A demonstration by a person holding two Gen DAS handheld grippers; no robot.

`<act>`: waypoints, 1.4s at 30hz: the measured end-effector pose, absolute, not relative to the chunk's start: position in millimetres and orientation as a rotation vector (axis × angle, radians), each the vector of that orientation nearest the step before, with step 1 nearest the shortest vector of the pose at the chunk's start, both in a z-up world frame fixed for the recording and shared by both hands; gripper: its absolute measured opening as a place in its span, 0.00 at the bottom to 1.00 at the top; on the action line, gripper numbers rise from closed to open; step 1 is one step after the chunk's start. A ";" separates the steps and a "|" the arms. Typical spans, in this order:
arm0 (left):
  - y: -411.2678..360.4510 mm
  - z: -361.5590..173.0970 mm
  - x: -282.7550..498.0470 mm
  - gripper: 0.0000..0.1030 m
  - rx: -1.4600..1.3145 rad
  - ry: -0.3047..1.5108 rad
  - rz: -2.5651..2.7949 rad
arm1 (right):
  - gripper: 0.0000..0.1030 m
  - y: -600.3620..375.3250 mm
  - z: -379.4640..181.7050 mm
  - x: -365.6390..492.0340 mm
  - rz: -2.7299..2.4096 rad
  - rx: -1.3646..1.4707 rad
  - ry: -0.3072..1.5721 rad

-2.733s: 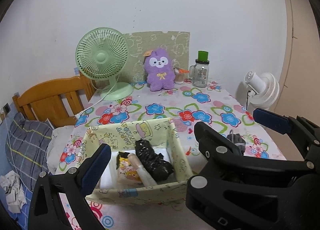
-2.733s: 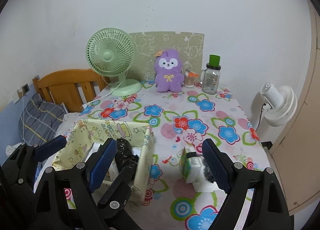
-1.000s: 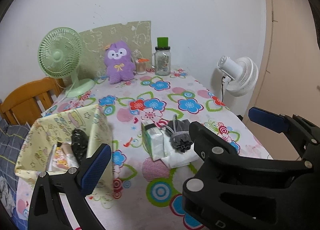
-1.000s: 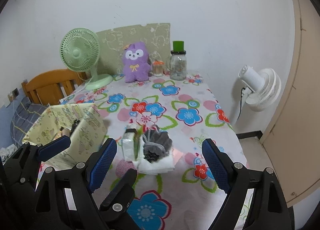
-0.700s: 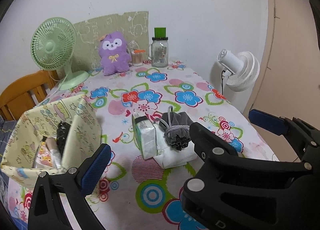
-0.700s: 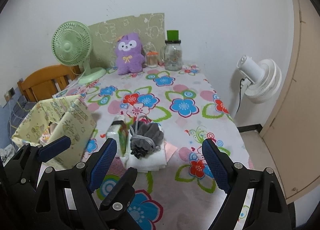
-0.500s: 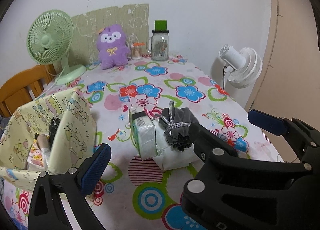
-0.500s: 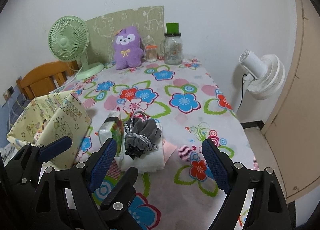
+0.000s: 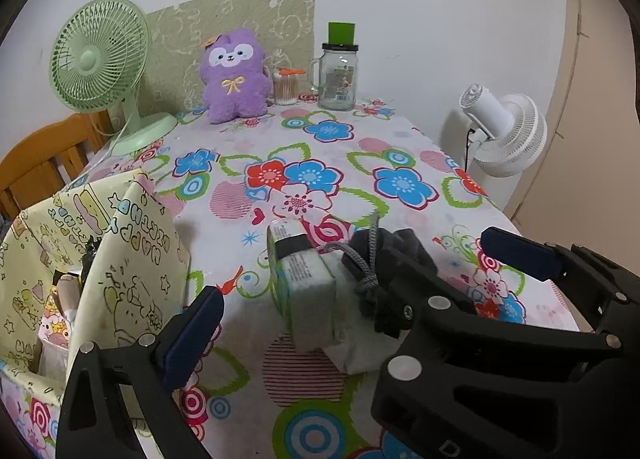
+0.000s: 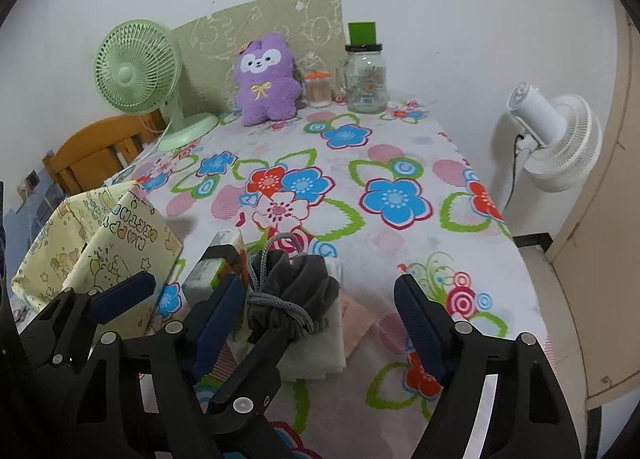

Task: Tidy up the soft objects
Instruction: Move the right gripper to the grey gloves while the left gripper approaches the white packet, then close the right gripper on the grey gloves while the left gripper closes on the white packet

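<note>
1. The step in hand is judged to be the approach to the grey drawstring pouch (image 10: 294,291), which lies on a folded white cloth (image 10: 316,355) beside a tissue pack (image 9: 304,283) on the floral tablecloth (image 10: 400,147).
2. The right gripper (image 10: 320,323) is seen closing, the pouch between its jaws but not yet pressed; the left gripper (image 9: 348,287) is held wide and empty.
3. A closer descent is likely called for next.
4. In the yellow fabric bin (image 9: 132,259), a black item and printed packets are partly seen.

Soft things gathered mid-counter!
A dark grey drawstring fabric pouch (image 10: 294,291) slumps atop folded white cloth (image 10: 316,355), touching a green-and-white wrapped tissue pack (image 9: 306,283) beside the open yellow cartoon-print fabric box (image 9: 120,259).
</note>
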State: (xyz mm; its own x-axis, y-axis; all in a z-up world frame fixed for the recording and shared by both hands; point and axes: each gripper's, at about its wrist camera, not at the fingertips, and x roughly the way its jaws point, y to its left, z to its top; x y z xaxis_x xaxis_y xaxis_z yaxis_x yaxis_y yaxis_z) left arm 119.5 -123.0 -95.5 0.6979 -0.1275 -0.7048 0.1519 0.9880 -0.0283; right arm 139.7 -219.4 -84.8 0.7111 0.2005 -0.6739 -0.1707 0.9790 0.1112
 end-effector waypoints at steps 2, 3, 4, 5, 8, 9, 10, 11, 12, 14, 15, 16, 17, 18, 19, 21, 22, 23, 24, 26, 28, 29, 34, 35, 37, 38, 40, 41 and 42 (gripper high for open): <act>-121.5 -97.6 122.8 0.98 0.029 0.789 -0.147 | 0.74 -217.5 -87.7 144.3 0.222 0.044 0.765; -121.0 -98.5 124.1 0.98 0.027 0.792 -0.145 | 0.74 -216.7 -89.4 146.7 0.230 0.046 0.772; -120.2 -100.1 125.7 0.98 0.025 0.796 -0.141 | 0.72 -216.0 -90.7 148.4 0.236 0.046 0.778; -119.5 -101.7 127.3 0.98 0.021 0.800 -0.135 | 0.71 -215.3 -92.3 150.6 0.245 0.047 0.784; -118.2 -105.2 130.5 0.97 0.012 0.809 -0.130 | 0.62 -213.2 -95.9 155.6 0.267 0.043 0.802; -117.9 -106.8 131.8 0.97 0.009 0.816 -0.129 | 0.60 -213.1 -96.9 157.1 0.275 0.043 0.807; -117.9 -108.2 132.8 0.97 0.006 0.822 -0.128 | 0.53 -212.5 -98.4 158.7 0.291 0.043 0.814; -117.7 -109.3 133.5 0.97 0.004 0.825 -0.128 | 0.47 -212.0 -99.4 159.5 0.305 0.046 0.818; -117.5 -110.4 134.3 0.97 0.003 0.831 -0.132 | 0.45 -211.6 -100.0 159.7 0.319 0.048 0.820; -117.8 -111.6 135.1 0.97 0.007 0.835 -0.135 | 0.38 -210.8 -100.9 159.3 0.331 0.046 0.821; -118.1 -111.8 134.8 0.97 0.009 0.833 -0.134 | 0.36 -210.6 -100.8 158.8 0.331 0.048 0.817; -117.7 -111.9 134.9 0.98 0.009 0.832 -0.137 | 0.34 -210.7 -100.8 158.3 0.329 0.049 0.815; -117.6 -112.2 135.4 0.98 0.010 0.832 -0.139 | 0.31 -210.5 -100.4 157.7 0.328 0.048 0.811; -117.4 -112.2 135.7 0.98 0.007 0.831 -0.140 | 0.30 -210.7 -99.4 157.1 0.322 0.047 0.803; -117.4 -111.9 136.1 0.98 0.005 0.831 -0.141 | 0.28 -211.0 -98.3 156.4 0.316 0.047 0.796; -117.3 -110.8 137.1 0.99 0.004 0.831 -0.140 | 0.24 -211.0 -95.9 155.4 0.305 0.044 0.782; -117.4 -110.3 138.0 0.99 0.010 0.832 -0.134 | 0.10 -211.0 -94.3 154.9 0.294 0.037 0.770; -118.0 -109.6 138.1 0.99 0.013 0.828 -0.135 | 0.10 -211.4 -92.8 155.3 0.278 0.023 0.764; -118.7 -109.1 138.9 0.99 0.021 0.828 -0.133 | 0.11 -211.3 -92.5 156.3 0.283 0.018 0.766; -119.4 -108.6 139.9 0.99 0.021 0.826 -0.127 | 0.10 -212.0 -93.0 159.1 0.282 0.019 0.771; -119.6 -109.0 140.4 0.99 0.020 0.829 -0.129 | 0.10 -212.4 -93.7 161.1 0.281 0.018 0.775; -119.2 -108.9 140.7 0.99 0.017 0.828 -0.129 | 0.11 -212.9 -93.5 161.2 0.279 0.022 0.772; -117.7 -109.0 139.7 0.98 0.006 0.836 -0.132 | 0.20 -210.9 -91.7 162.2 0.281 0.010 0.770; -117.1 -109.7 139.2 0.98 0.002 0.842 -0.136 | 0.31 -210.6 -91.4 162.3 0.273 0.005 0.768; -116.4 -110.7 136.9 0.98 0.001 0.849 -0.139 | 0.56 -210.3 -91.0 162.3 0.258 -0.006 0.769; -116.4 -111.0 136.0 0.98 0.000 0.849 -0.140 | 0.65 -210.6 -90.1 161.2 0.257 -0.004 0.759; -116.6 -111.4 133.2 0.98 0.003 0.854 -0.149 | 0.67 -211.8 -88.4 158.9 0.261 0.001 0.743; -116.8 -111.9 132.1 0.97 0.004 0.856 -0.151 | 0.67 -211.4 -88.9 159.2 0.264 0.000 0.749; -116.9 -112.8 130.9 0.97 0.007 0.860 -0.152 | 0.67 -210.7 -90.1 160.2 0.269 0.001 0.759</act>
